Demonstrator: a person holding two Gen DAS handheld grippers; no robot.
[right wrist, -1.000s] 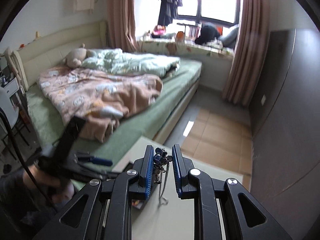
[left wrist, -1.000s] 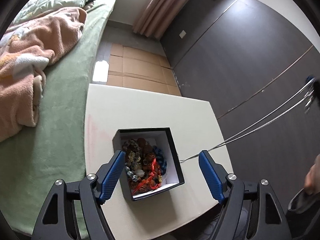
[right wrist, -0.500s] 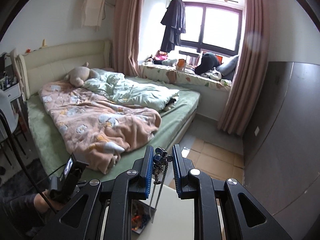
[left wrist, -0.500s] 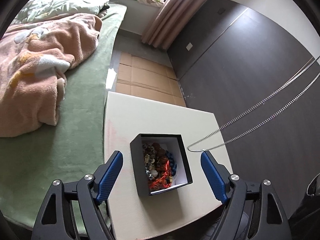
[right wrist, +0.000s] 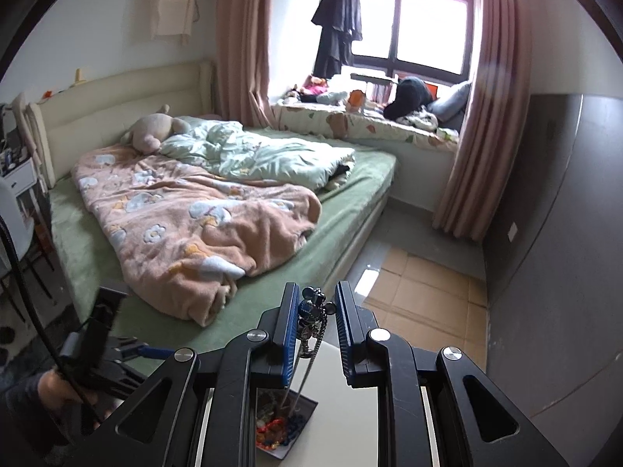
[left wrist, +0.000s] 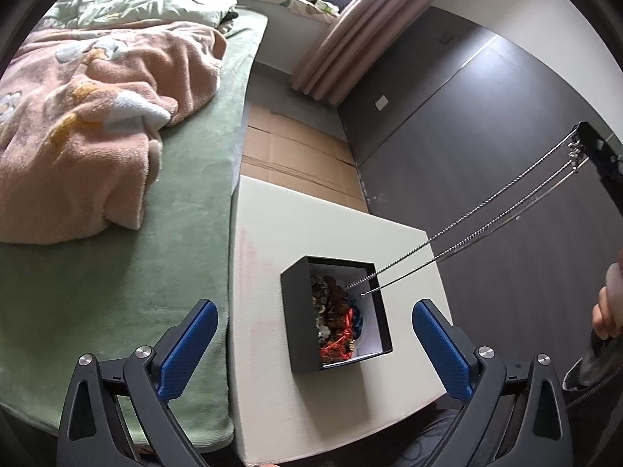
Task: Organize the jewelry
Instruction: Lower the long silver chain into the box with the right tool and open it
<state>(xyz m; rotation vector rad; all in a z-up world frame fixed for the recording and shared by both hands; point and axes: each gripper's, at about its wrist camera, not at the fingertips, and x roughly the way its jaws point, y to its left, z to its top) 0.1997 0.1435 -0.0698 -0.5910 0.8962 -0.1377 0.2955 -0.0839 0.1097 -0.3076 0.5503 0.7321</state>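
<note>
A black box with a white inside holds a heap of mixed jewelry on a small white table. My right gripper is shut on the dark pendant of a silver chain necklace, high above the box. The chain hangs down and its low end dips over the box's far right corner. The box also shows in the right wrist view. My left gripper is open and empty, held above the table's near side, its fingers either side of the box.
A bed with a green sheet and a pink blanket runs along the table's left edge. A dark panelled wall stands to the right. Cardboard covers the floor beyond the table.
My right gripper has lifted the necklace higher and carried its hanging end from the table right of the box to over the box's far corner. My left gripper rose and drew back.
</note>
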